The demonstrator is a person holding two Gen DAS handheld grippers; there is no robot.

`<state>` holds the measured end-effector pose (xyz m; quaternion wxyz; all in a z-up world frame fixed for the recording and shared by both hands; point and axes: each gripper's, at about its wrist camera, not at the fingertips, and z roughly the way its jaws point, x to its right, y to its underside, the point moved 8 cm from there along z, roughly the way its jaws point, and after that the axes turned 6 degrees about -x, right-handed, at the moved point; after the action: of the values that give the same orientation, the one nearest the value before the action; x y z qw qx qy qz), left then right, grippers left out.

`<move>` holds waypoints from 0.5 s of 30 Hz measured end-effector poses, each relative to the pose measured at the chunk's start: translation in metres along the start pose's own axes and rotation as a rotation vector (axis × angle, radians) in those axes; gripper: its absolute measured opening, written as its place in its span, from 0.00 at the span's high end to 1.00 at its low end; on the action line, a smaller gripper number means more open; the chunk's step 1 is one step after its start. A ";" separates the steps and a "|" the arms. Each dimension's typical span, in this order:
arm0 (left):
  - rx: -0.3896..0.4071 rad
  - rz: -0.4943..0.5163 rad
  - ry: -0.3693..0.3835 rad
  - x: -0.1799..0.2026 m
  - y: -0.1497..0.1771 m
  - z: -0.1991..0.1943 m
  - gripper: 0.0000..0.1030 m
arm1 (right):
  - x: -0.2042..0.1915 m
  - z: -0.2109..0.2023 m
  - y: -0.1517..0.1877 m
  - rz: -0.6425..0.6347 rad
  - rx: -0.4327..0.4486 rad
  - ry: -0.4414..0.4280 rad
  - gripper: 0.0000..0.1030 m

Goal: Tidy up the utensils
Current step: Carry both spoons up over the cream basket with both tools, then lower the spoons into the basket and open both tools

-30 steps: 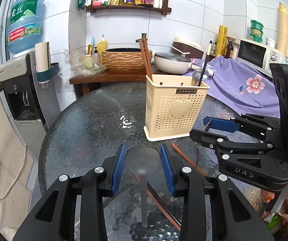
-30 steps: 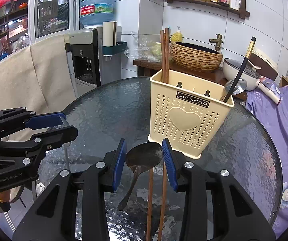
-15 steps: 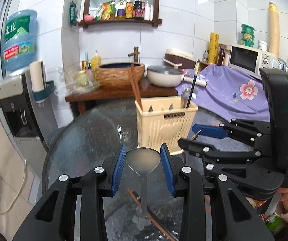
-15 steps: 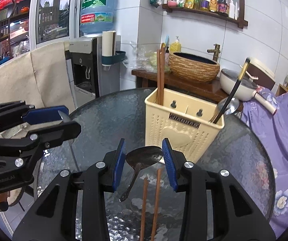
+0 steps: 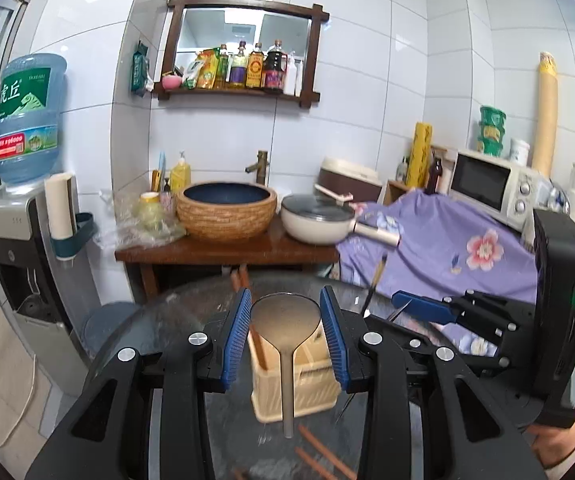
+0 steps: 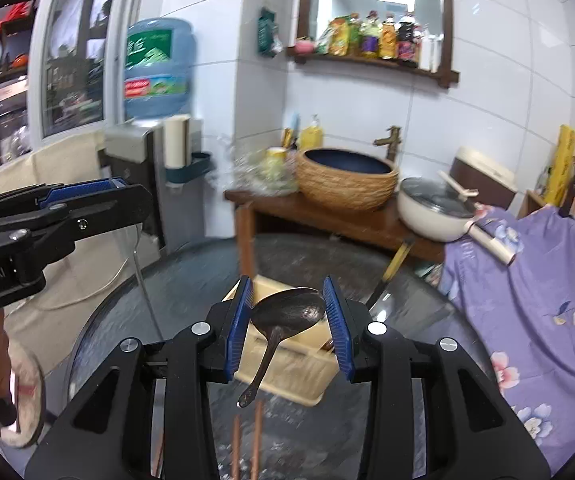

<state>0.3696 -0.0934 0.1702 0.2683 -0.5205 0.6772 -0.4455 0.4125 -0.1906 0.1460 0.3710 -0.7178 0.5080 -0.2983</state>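
Left wrist view: the left gripper [image 5: 285,330] pinches a pale translucent spoon [image 5: 285,326] by its bowl between the two blue pads [image 5: 236,334], with the handle hanging down toward the camera. Beyond and below the spoon, a cream utensil basket [image 5: 295,390] stands on the round glass surface [image 5: 159,328], and brown chopsticks [image 5: 321,454] lie on the glass just in front of it. The right gripper [image 5: 419,308] enters from the right edge of this view. Right wrist view: the right gripper [image 6: 288,320] pinches a dark metal spoon [image 6: 287,314] by its bowl between its blue pads [image 6: 239,328], the handle slanting down to the left. The same basket [image 6: 287,372] sits behind and under this spoon, and two chopsticks [image 6: 255,440] lie on the surface [image 6: 407,320] at the lower edge. The left gripper [image 6: 83,192] shows at the left edge, its clear spoon [image 6: 139,256] hanging below it. Both spoons are held clear of the surface.
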 end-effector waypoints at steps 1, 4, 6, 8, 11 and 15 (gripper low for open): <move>0.008 -0.010 -0.005 0.002 -0.010 0.003 0.66 | 0.006 -0.001 -0.009 0.010 0.010 0.008 0.64; 0.041 -0.043 -0.024 0.000 -0.033 0.011 0.66 | 0.023 -0.003 -0.033 0.050 0.040 0.020 0.64; 0.063 -0.069 -0.043 -0.004 -0.045 0.017 0.66 | 0.034 -0.003 -0.047 0.058 0.065 0.057 0.64; 0.084 -0.090 -0.069 -0.009 -0.053 0.029 0.66 | 0.041 0.003 -0.056 0.070 0.074 0.074 0.64; 0.084 -0.130 -0.109 -0.018 -0.053 0.054 0.66 | 0.051 0.016 -0.058 0.080 0.086 0.113 0.64; 0.059 -0.181 -0.103 -0.029 -0.038 0.081 0.66 | 0.052 0.038 -0.043 0.083 0.063 0.115 0.64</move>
<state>0.4634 -0.0947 0.1640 0.2768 -0.5936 0.5994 -0.4602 0.4807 -0.2226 0.1640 0.3755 -0.6658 0.5482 -0.3394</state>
